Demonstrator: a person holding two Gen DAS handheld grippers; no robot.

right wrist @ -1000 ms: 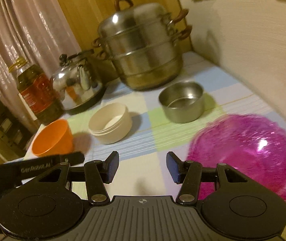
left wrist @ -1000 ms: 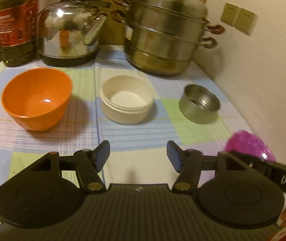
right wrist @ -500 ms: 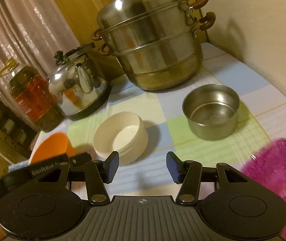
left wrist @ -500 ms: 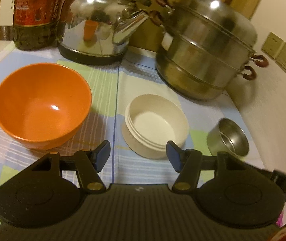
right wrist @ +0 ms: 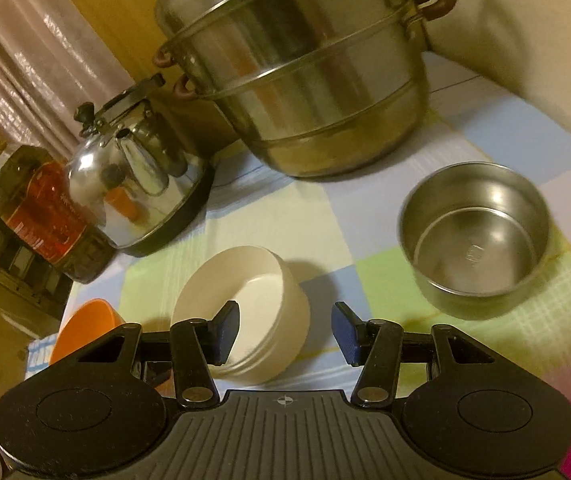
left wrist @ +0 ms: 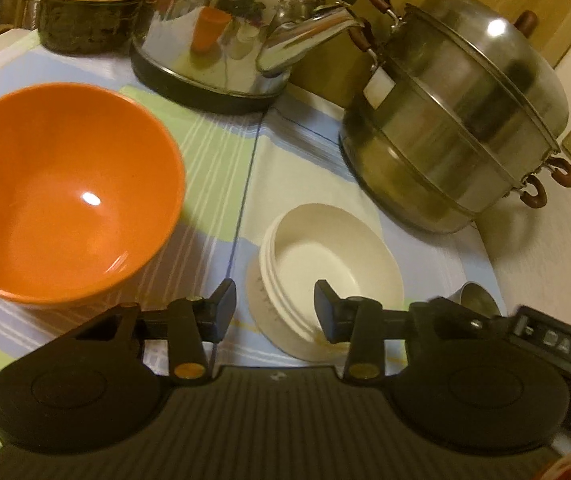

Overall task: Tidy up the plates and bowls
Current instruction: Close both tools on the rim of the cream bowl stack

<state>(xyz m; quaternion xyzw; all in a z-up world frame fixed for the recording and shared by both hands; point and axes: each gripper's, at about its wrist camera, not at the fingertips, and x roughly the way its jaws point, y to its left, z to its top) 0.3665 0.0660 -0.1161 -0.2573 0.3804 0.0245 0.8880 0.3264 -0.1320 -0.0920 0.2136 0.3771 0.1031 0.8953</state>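
Both grippers now closer over cloth: left gripper (left wrist: 274, 309), jaws just narrowing, part-open, straddles near rim of cream bowl stack (left wrist: 327, 276); right gripper (right wrist: 285, 330) half-open, empty; grasp looks imminent.

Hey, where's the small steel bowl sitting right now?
In the right wrist view the steel bowl sits on the checked tablecloth at right, in front of the tiered steamer pot and right of the cream bowl.

We tilt both grippers downward; left gripper (left wrist: 275, 310) jaws just closing, still apart; right gripper (right wrist: 286, 332) jaws parted.
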